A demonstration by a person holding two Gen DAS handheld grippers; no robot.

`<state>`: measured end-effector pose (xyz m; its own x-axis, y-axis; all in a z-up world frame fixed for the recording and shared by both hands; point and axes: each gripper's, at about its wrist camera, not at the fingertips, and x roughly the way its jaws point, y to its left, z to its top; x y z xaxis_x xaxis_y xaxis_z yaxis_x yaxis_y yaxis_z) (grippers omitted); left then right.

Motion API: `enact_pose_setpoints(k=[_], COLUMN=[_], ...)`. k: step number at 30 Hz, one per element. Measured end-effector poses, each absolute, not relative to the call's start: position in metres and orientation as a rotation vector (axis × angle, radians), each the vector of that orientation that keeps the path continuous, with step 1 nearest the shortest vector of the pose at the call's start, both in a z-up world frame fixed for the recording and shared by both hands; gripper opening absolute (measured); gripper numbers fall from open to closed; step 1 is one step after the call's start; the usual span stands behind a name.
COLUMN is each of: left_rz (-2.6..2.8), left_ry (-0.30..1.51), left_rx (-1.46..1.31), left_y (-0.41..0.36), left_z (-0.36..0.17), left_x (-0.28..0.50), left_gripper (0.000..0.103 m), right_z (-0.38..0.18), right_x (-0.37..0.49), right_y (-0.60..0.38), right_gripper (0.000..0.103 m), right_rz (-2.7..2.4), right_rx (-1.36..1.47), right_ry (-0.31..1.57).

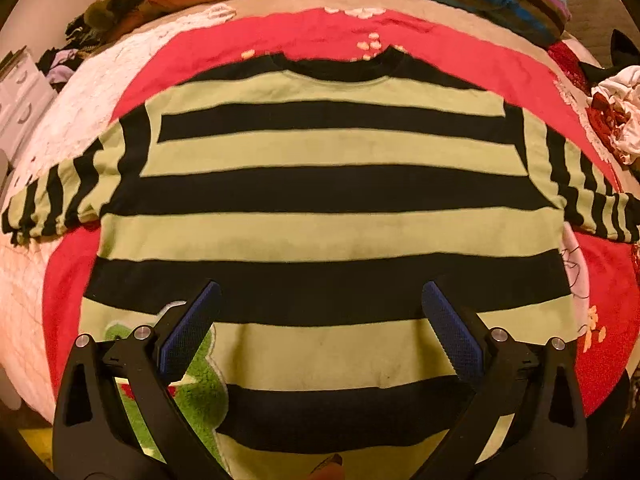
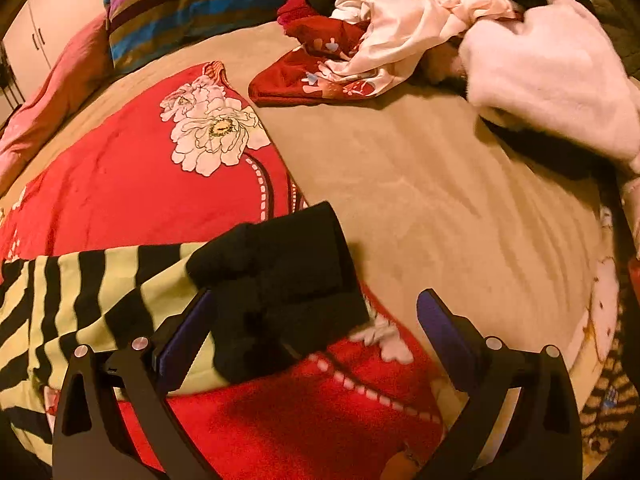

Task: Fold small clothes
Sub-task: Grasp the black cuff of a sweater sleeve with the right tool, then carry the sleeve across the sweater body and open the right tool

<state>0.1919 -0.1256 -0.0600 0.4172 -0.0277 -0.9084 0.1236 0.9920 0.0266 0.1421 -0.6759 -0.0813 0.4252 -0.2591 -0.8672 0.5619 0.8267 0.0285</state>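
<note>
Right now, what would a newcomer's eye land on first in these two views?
The green-and-black striped sweater, spread flat with sleeves out on a red floral blanket, fills the left wrist view. Its black cuff lies between the open right gripper fingers; a pile of crumpled clothes sits beyond.

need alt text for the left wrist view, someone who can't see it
A green-and-black striped sweater lies flat, sleeves spread, on a red floral blanket over a bed. The left gripper hovers above its lower half, jaws wide open and empty.

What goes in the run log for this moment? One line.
striped sweater flat on red blanket | left gripper open | right gripper open at black cuff
</note>
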Motion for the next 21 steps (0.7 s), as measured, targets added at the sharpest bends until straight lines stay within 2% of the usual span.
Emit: enact_pose_setpoints(k=[4, 5, 6, 7, 9, 10, 11, 15, 19, 21], left_rz=[-0.103, -0.106, -0.112, -0.115, -0.124, -0.128, -0.131, -0.129, -0.105, -0.087], left_ry=[1.148, 1.148, 1.147, 1.147, 1.145, 1.143, 1.140, 1.130, 1.143, 1.166], left_rx=[0.092, 0.088, 0.082, 0.078, 0.070, 0.067, 0.066, 0.068, 0.088, 0.120], left_y=[-0.126, -0.126, -0.126, -0.127, -0.128, -0.128, -0.128, -0.128, -0.128, -0.130], left_z=[-0.067, -0.068, -0.069, -0.069, -0.069, -0.069, -0.069, -0.068, -0.078, -0.089], left_x=[0.190, 0.190, 0.189, 0.189, 0.189, 0.188, 0.188, 0.191, 0.196, 0.198], left_gripper=[0.094, 0.094, 0.094, 0.094, 0.094, 0.094, 0.094, 0.094, 0.094, 0.094], right_z=[-0.090, -0.093, -0.096, -0.096, -0.089, -0.084, -0.081, -0.072, -0.093, -0.094], right_x=[0.145, 0.145, 0.145, 0.143, 0.133, 0.128, 0.125, 0.108, 0.112, 0.113], right_y=[-0.685, -0.686, -0.687, -0.687, -0.685, -0.685, -0.685, -0.690, -0.687, -0.688], right_gripper=[0.096, 0.080, 0.059, 0.057, 0.036, 0.031, 0.016, 0.016, 0.017, 0.027], right_rz=[-0.458, -0.430, -0.426, -0.428, -0.364, -0.342, -0.339, -0.332, -0.375, -0.401], right_rx=[0.415, 0.445, 0.454, 0.445, 0.438, 0.438, 0.430, 0.432, 0.397, 0.420], right_ry=[1.004, 1.006, 1.020, 1.024, 0.987, 0.976, 0.969, 0.961, 1.024, 1.007])
